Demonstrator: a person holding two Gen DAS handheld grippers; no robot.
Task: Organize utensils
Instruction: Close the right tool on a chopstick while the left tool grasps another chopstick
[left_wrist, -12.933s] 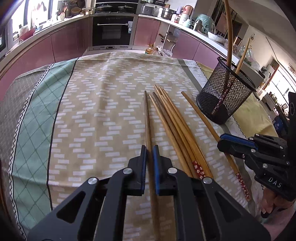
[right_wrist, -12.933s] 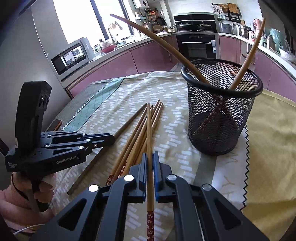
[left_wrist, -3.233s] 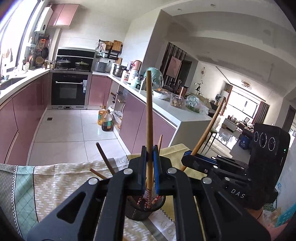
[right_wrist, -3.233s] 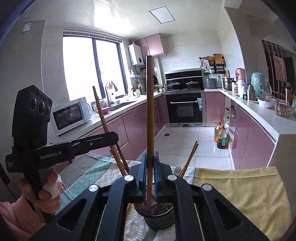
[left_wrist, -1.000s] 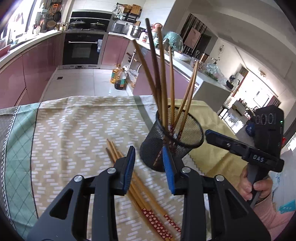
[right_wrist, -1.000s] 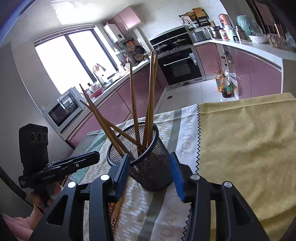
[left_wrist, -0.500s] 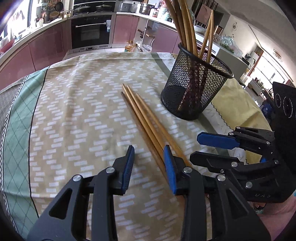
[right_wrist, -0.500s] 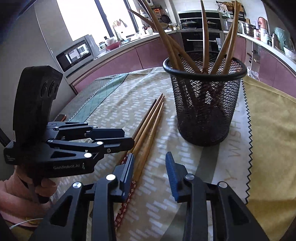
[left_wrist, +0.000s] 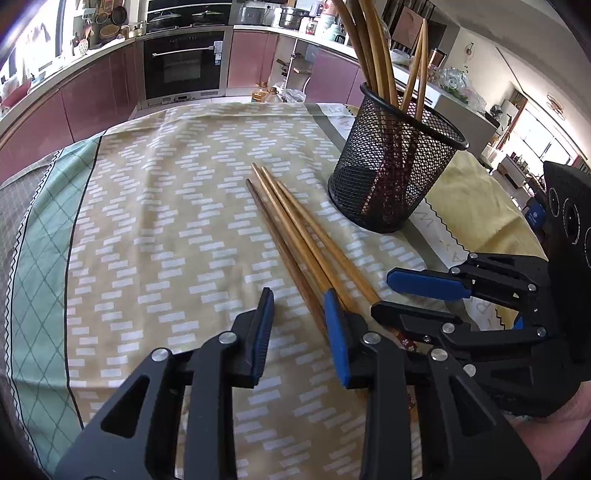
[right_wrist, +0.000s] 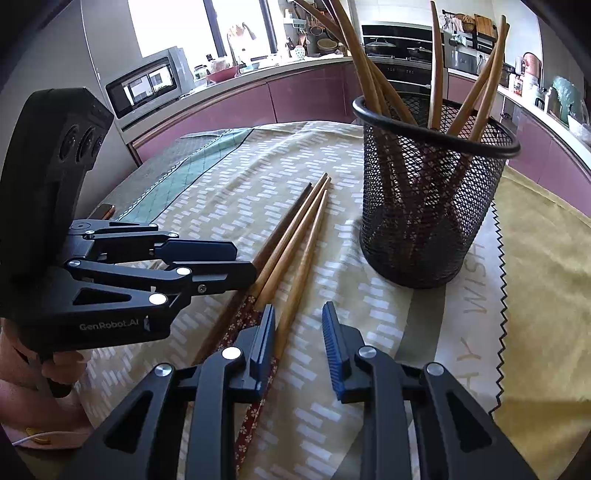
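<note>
3 chopsticks (left_wrist: 295, 225) lie loose on the tablecloth; approx. 6 more stand in 1 black mesh holder (left_wrist: 395, 177). 2 handheld grippers, left (left_wrist: 299, 325) & right (right_wrist: 298, 332), over them.

From here I read "GenRobot.AI" in pale letters on the side of the left gripper (right_wrist: 218, 264), and large grey letters "WISH" with "YA" below on the pale strip of the tablecloth (right_wrist: 476, 317).
</note>
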